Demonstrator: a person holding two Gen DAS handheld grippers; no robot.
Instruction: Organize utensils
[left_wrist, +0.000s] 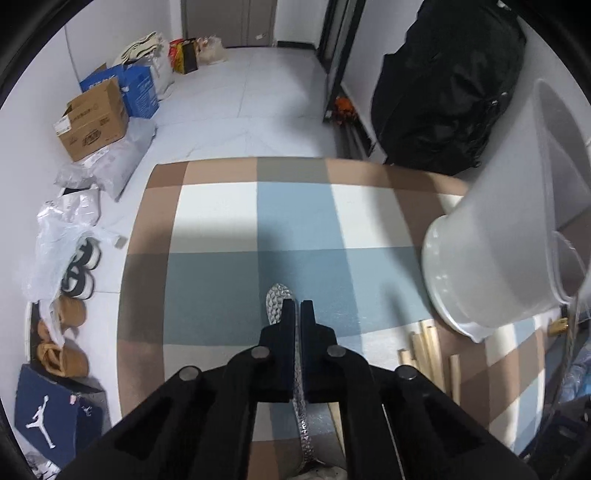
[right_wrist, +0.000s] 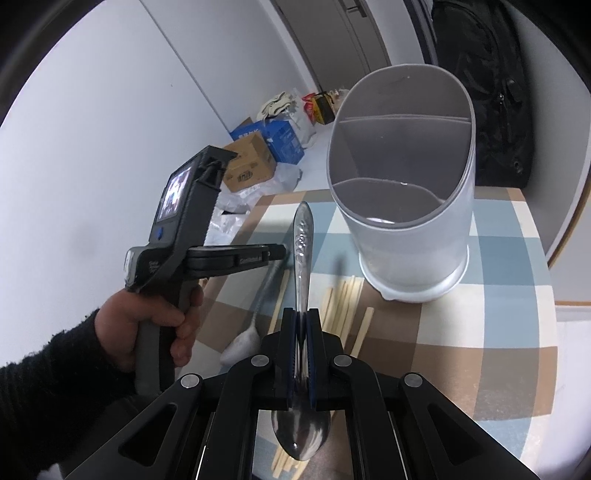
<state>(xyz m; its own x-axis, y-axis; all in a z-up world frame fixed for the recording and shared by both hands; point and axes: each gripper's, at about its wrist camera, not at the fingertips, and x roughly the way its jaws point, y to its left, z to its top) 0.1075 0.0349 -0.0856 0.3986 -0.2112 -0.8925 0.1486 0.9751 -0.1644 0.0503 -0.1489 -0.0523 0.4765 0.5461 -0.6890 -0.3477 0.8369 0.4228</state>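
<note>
In the left wrist view my left gripper (left_wrist: 298, 306) is shut on a hammered metal spoon handle (left_wrist: 277, 300), whose tip pokes out past the fingertips. The right wrist view shows that gripper (right_wrist: 279, 253) from the side, held by a hand, with its dull grey spoon (right_wrist: 255, 314) hanging down to the checked tablecloth (right_wrist: 509, 266). My right gripper (right_wrist: 302, 314) is shut on a shiny spoon (right_wrist: 303, 236); its embossed handle points up and forward, its bowl is below the jaws. A grey oval utensil holder (right_wrist: 402, 192) with dividers stands just right of the handle.
Wooden chopsticks (right_wrist: 343, 306) lie loose on the cloth in front of the holder (left_wrist: 498, 240), also seen as chopsticks (left_wrist: 424, 350) at the lower right. Boxes (left_wrist: 96, 118), bags and shoes (left_wrist: 79, 266) line the floor left of the table. A black bag (left_wrist: 447, 85) stands behind.
</note>
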